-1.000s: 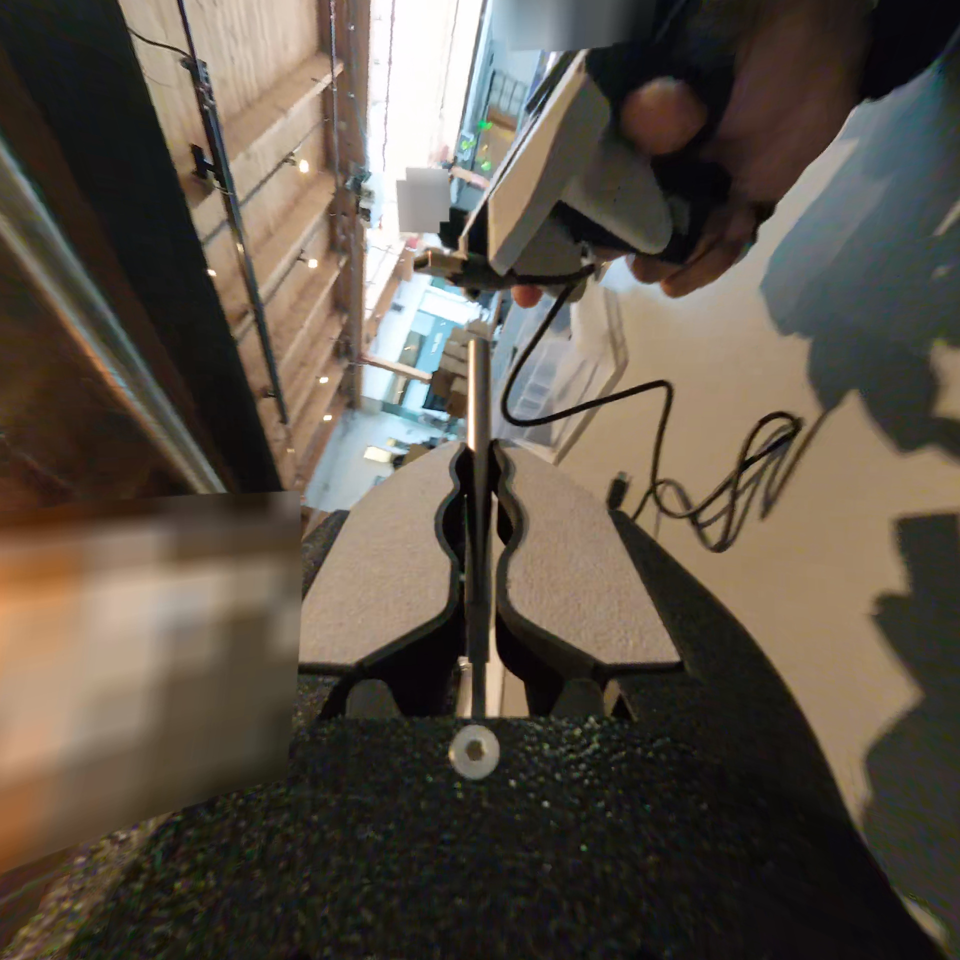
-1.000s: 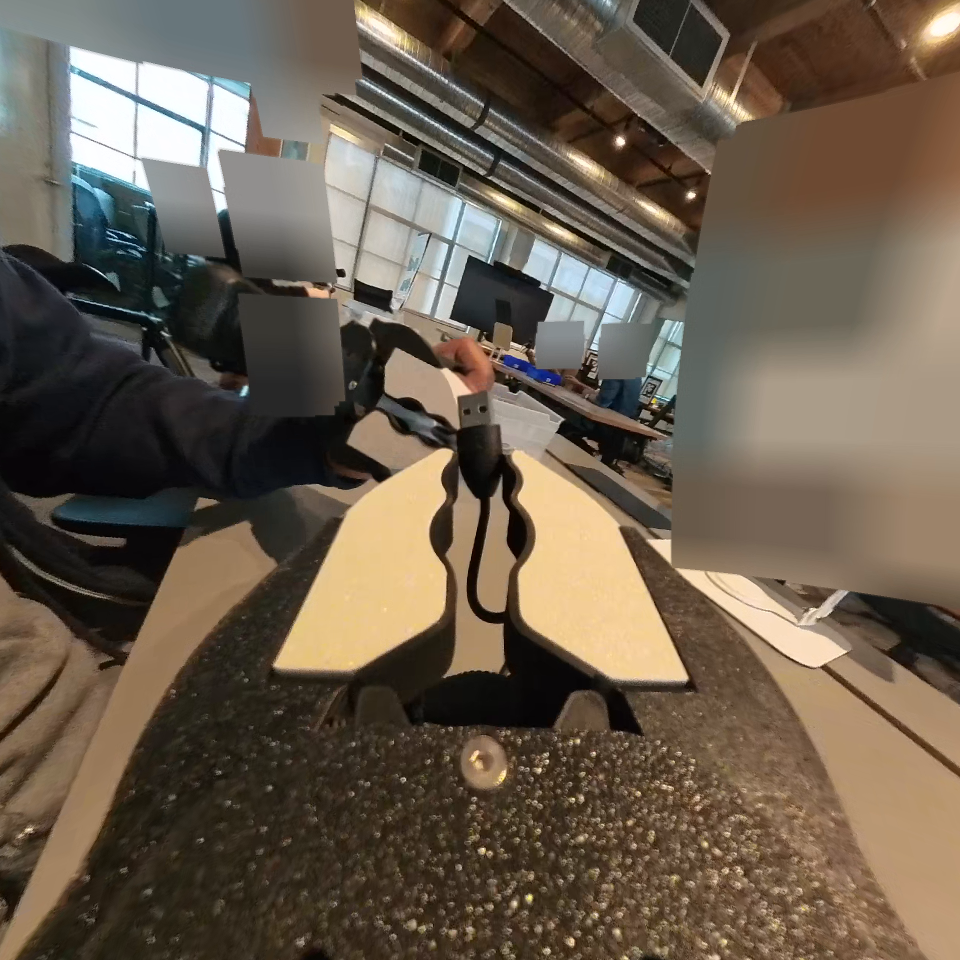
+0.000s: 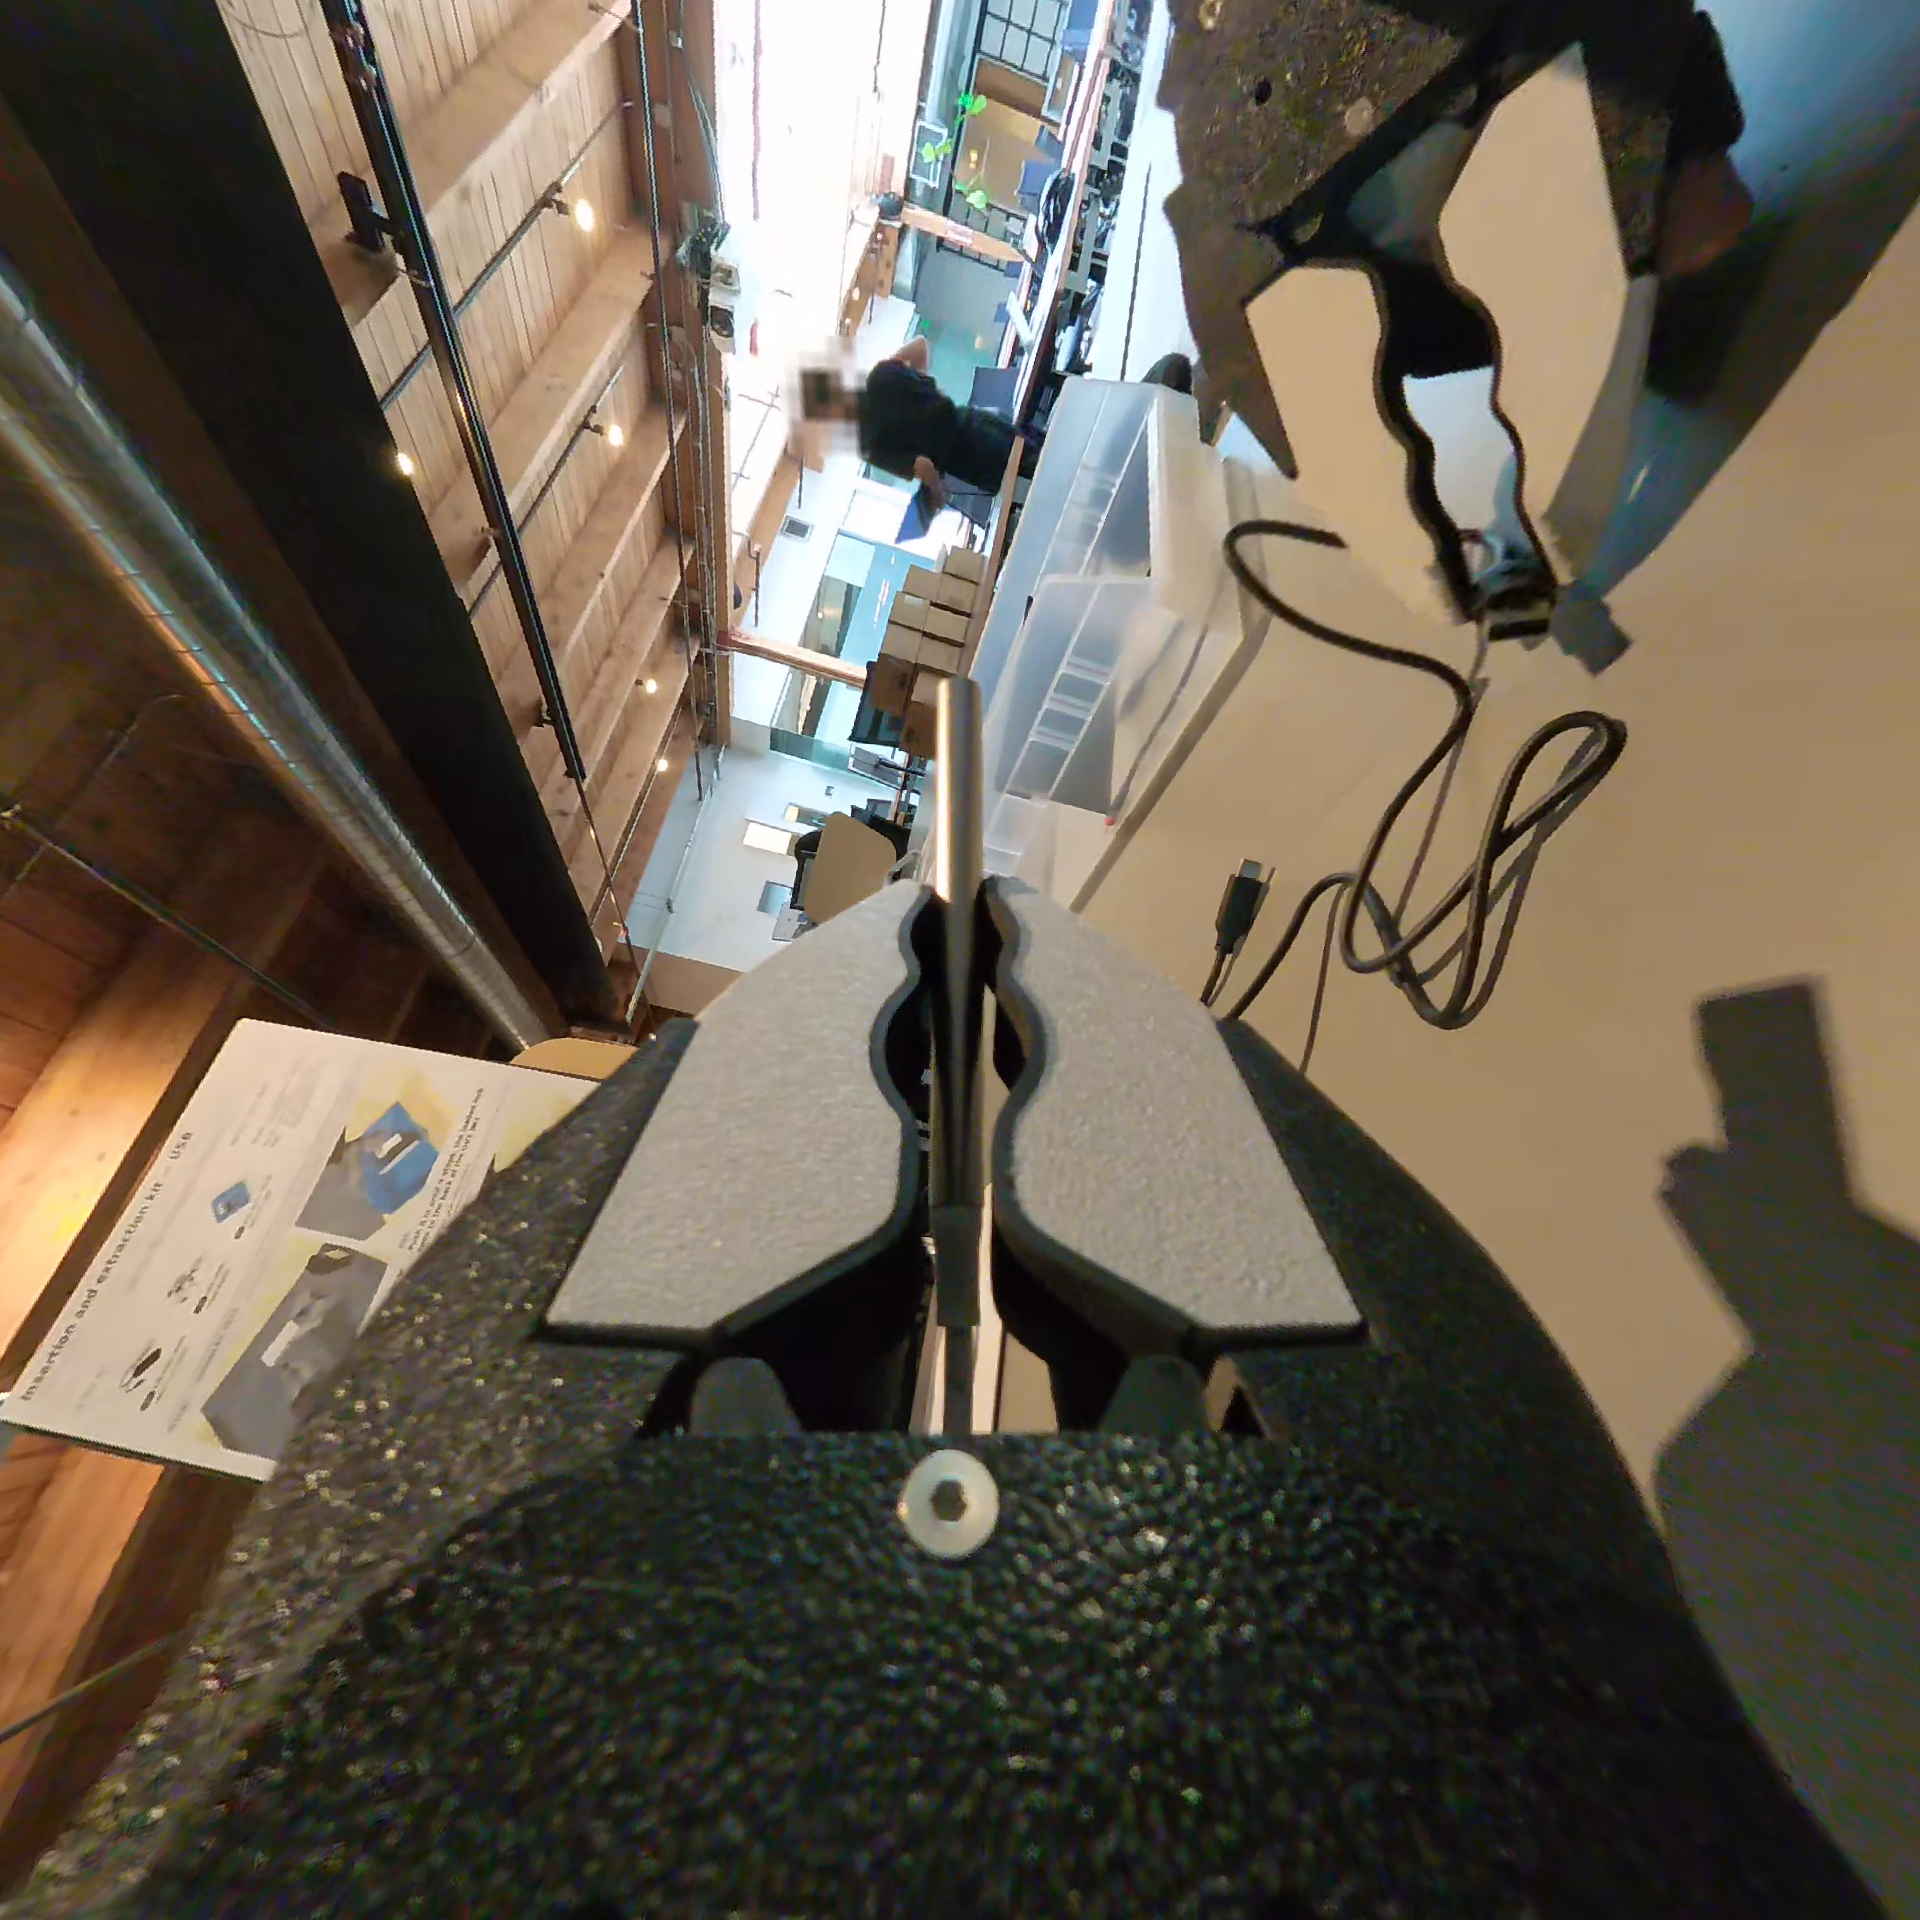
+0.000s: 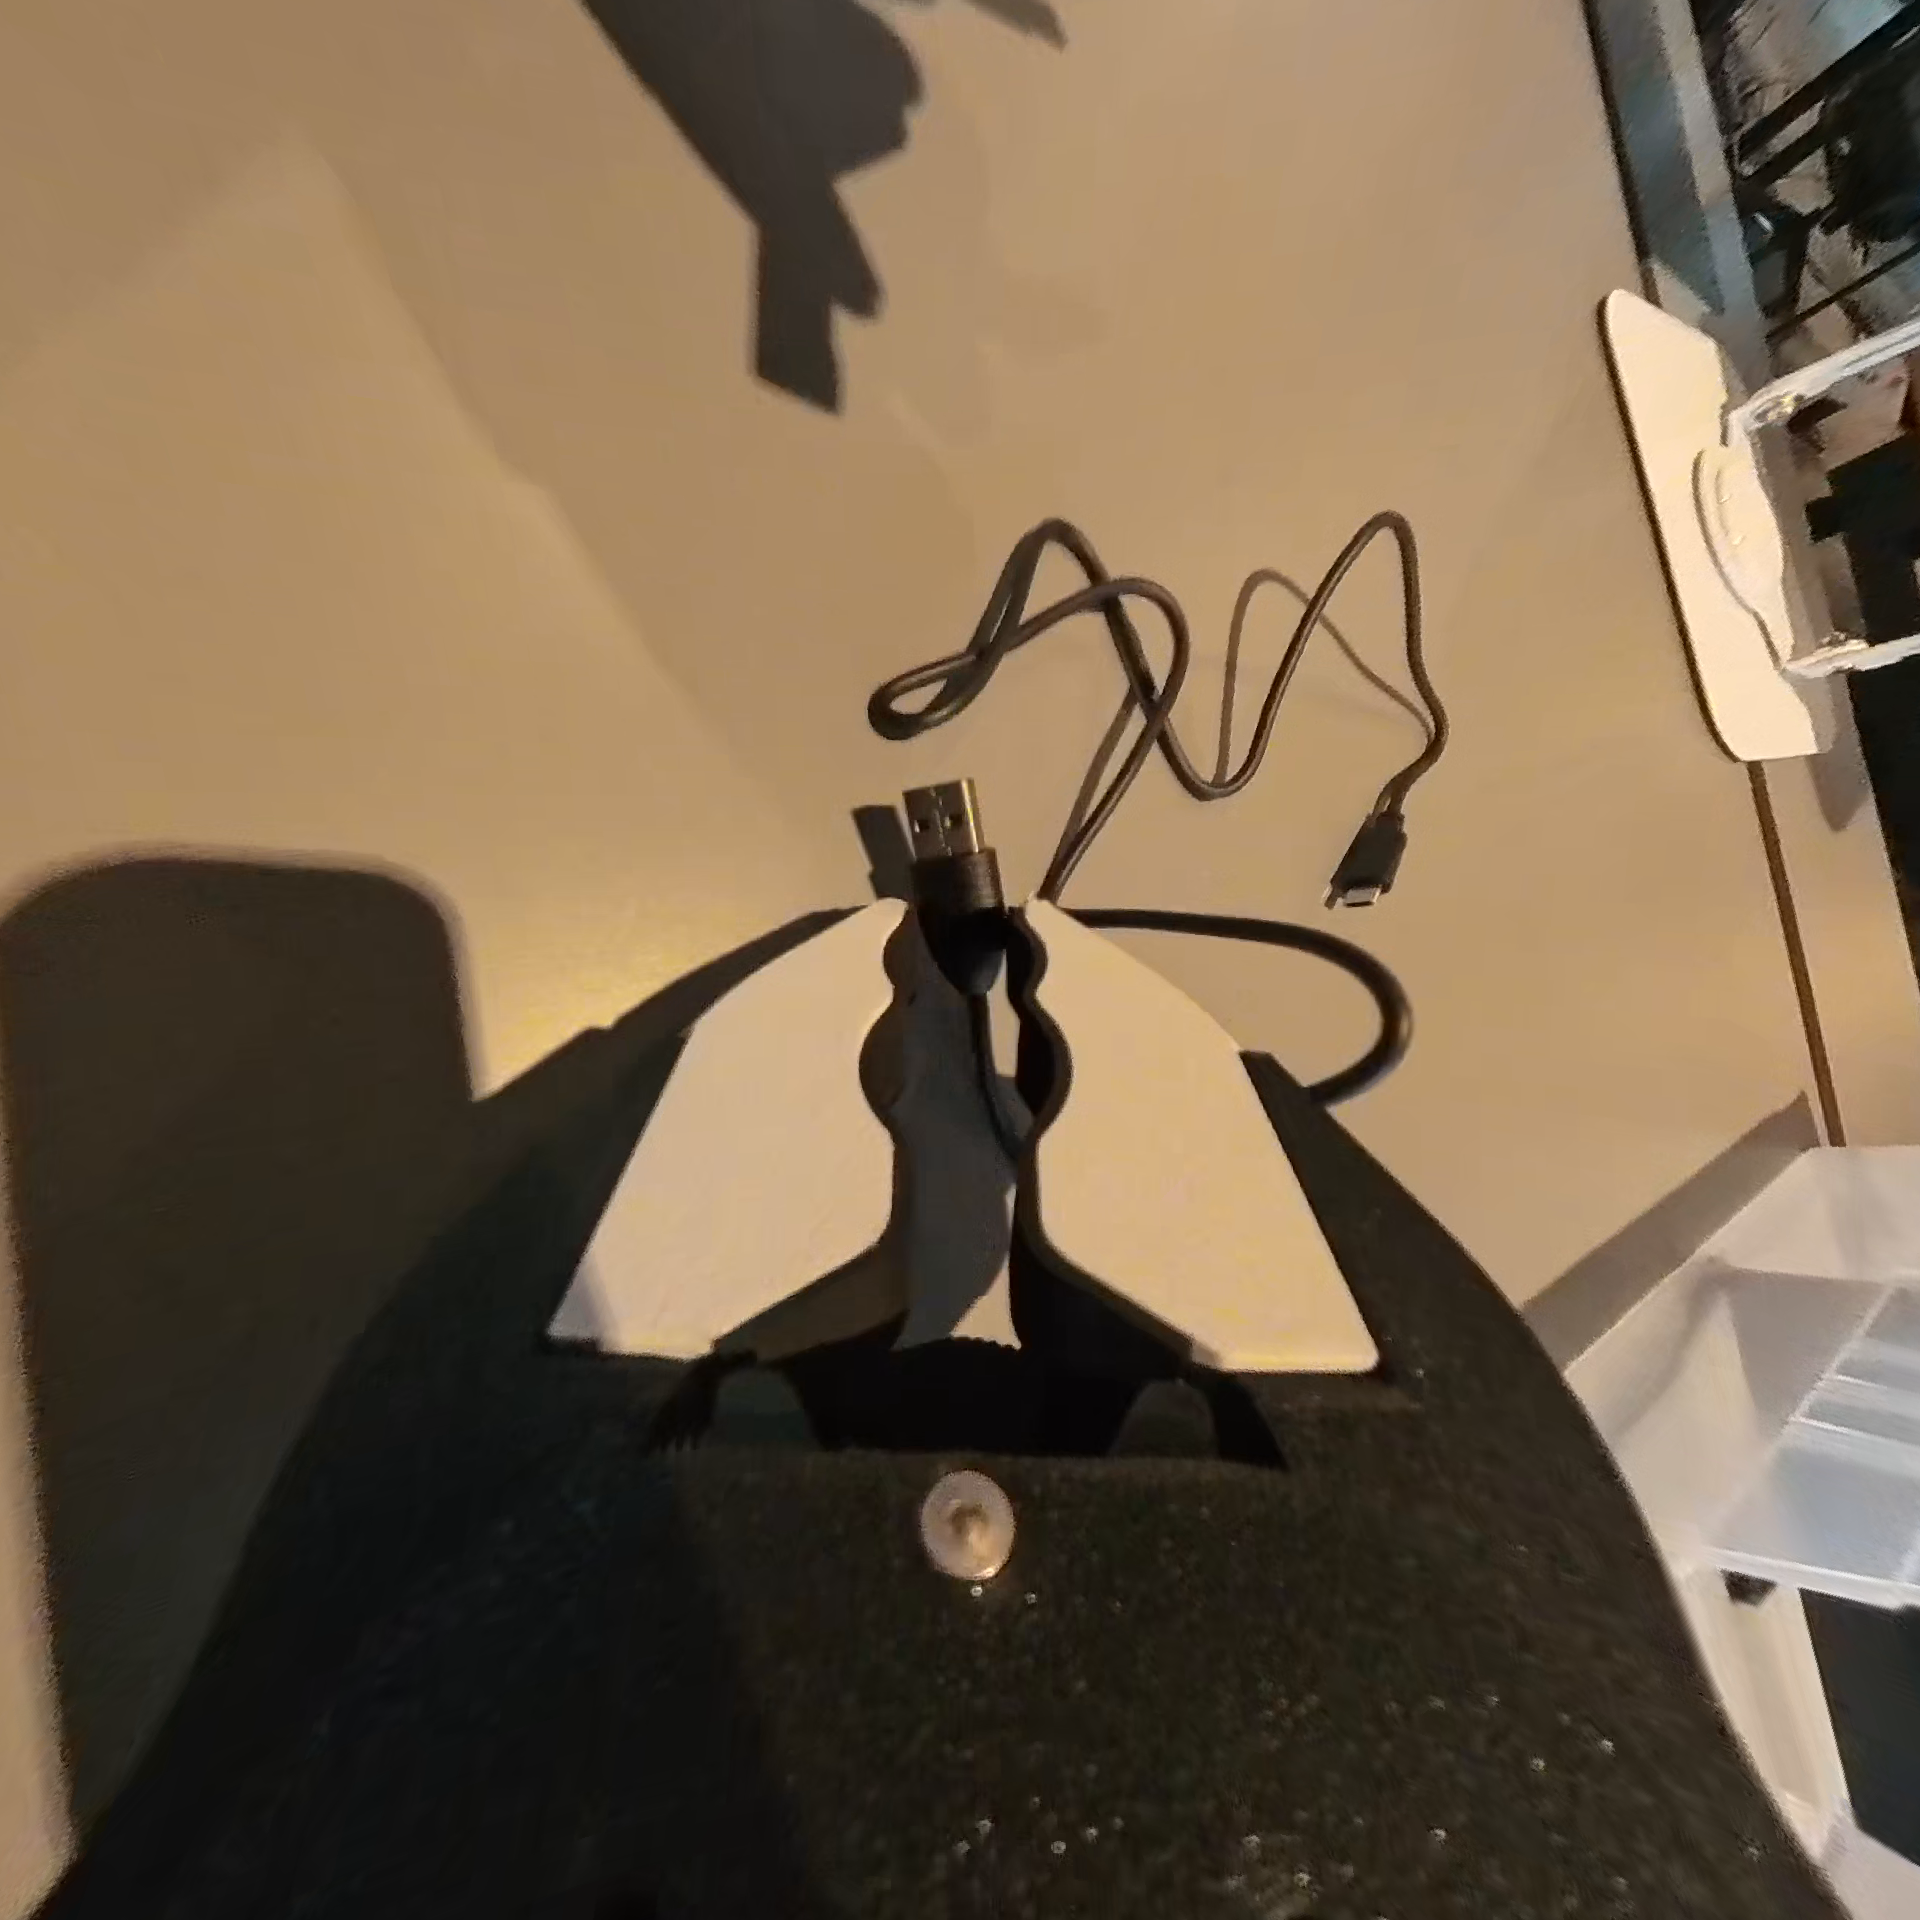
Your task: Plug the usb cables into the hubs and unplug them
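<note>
My left gripper (image 3: 957, 896) is shut on a thin grey hub (image 3: 956, 790), seen edge-on and sticking out past the fingertips. The hub's own lead runs back between the jaws. My right gripper (image 4: 961, 909) is shut on the black plug of a USB cable (image 4: 948, 844), with its metal USB-A end pointing out over the beige table (image 4: 416, 520). The cable lies in loose loops (image 4: 1143, 665) and ends in a small free plug (image 4: 1369, 860). In the left wrist view the right gripper (image 3: 1501, 597) hangs at the upper right, apart from the hub, above the cable loops (image 3: 1475, 852).
Clear plastic bins (image 3: 1101, 582) stand at the table's far side and also show in the right wrist view (image 4: 1766, 1403). A white flat stand (image 4: 1704, 540) sits at the right edge. A printed instruction sheet (image 3: 260, 1226) stands to my left. A person (image 3: 925, 416) is far off. The left gripper's tips are roughly 15 cm from the right gripper's.
The right gripper, with the plug still in it, has swung away from the hub's tip and now points down at the table. The left gripper still holds the hub.
</note>
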Demonstrator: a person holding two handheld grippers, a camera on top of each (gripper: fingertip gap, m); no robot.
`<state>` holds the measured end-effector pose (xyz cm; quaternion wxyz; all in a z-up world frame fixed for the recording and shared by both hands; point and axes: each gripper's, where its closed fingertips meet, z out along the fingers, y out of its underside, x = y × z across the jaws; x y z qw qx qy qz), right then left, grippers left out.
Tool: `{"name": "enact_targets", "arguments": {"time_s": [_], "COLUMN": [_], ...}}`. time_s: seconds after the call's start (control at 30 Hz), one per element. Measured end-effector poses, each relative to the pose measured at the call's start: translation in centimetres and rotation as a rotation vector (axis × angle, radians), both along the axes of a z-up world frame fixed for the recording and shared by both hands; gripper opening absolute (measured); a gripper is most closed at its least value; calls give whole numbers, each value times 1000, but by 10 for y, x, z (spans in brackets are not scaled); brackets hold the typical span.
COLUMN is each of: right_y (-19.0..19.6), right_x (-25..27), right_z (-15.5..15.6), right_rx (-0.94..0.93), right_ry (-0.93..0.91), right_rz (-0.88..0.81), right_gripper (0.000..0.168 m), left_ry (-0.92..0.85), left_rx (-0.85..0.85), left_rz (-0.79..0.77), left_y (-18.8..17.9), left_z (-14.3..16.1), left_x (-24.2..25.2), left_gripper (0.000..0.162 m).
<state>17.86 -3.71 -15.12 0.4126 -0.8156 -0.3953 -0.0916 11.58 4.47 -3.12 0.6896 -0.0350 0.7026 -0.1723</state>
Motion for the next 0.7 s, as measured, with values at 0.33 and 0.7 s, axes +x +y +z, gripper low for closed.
{"name": "enact_targets", "arguments": {"time_s": [0.33,0.7], "right_y": [-15,-33], "right_x": [-4,15], "right_z": [14,9], "right_rx": [24,-64], "right_ry": [41,-1], "right_rz": [14,14], "right_gripper": [25,19], "left_ry": [8,6], "left_rx": [4,5], "left_rz": [0,6], "left_y": [-1,-1], "left_z": [-2,-4], "left_x": [1,2], "left_gripper": [7,7]}}
